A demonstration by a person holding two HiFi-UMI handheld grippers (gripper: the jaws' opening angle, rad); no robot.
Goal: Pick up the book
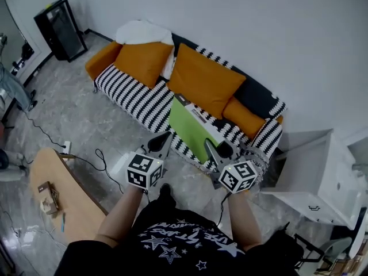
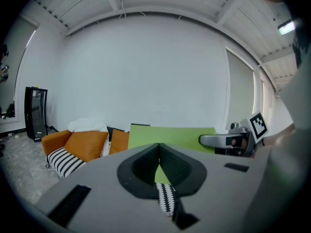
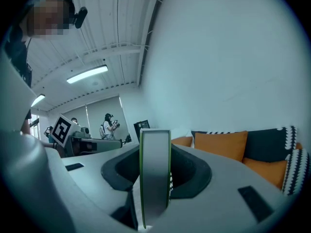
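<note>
The right gripper (image 1: 211,149) is clamped on the near edge of a green book (image 1: 190,126), which is held clear in the air above the front edge of the sofa (image 1: 135,99). The left gripper (image 1: 161,141) is just beside the book's left side, with its jaws together and empty. The sofa is black-and-white striped with orange cushions (image 1: 202,79).

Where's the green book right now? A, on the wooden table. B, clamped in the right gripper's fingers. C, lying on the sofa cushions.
B: the right gripper has its fingers shut on the green book, held up off the sofa.
</note>
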